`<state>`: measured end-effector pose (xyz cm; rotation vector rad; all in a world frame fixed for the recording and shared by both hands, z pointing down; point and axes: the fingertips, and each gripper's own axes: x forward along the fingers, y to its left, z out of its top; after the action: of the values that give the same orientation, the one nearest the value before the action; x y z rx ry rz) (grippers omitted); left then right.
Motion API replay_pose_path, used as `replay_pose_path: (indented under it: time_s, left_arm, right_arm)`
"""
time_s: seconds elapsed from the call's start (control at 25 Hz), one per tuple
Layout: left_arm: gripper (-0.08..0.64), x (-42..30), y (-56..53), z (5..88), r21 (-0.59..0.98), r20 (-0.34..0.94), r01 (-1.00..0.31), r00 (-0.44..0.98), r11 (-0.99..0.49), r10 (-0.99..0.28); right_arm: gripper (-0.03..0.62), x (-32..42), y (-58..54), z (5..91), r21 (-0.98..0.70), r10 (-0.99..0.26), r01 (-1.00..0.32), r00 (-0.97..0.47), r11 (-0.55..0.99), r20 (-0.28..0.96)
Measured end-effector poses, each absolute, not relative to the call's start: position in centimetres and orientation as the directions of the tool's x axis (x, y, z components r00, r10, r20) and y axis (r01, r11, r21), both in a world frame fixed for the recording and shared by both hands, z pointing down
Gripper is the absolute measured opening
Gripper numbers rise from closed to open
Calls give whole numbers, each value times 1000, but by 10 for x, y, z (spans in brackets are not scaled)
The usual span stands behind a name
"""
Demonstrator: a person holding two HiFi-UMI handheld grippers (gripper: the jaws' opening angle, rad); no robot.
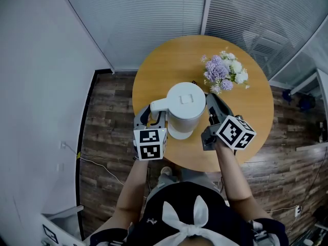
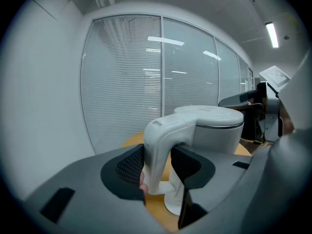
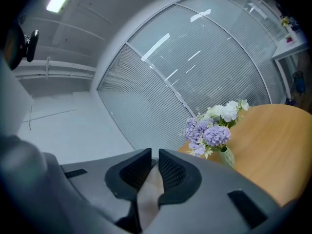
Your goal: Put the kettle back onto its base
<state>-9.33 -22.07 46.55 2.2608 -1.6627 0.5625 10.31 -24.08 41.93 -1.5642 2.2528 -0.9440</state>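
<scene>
While clamped on a white kettle by its curved handle, pictured at the near edge of a round wooden table: left gripper spread wide, one ribbed pad pressed to each side of that handle. Holds the kettle upright just beyond those fingertips, lid on, body low over the tabletop. Cannot tell from any view whether the white rim at its bottom is a base or the kettle's own foot, nor whether it touches the wood. On the far side of the kettle's body from those fingers, just beside it: right gripper, fingers drawn nearly together with only a slit between the pads and none of the table's things between them. Well ahead of the right fingertips, a bunch of lilac and white flowers in a pale green vase on the same table. Beyond both pairs of fingers, glass walls with closed blinds; below the table, a dark wood-plank floor.
</scene>
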Motion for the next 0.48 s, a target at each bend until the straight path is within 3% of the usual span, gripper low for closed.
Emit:
replay_pose_path:
  time_s: [0.48]
  left_arm:
    - [186, -92, -213, 480, 5, 493, -958, 253, -288, -832]
  right_arm:
    - [51, 105, -237, 433, -641, -893, -739, -411, 207, 185]
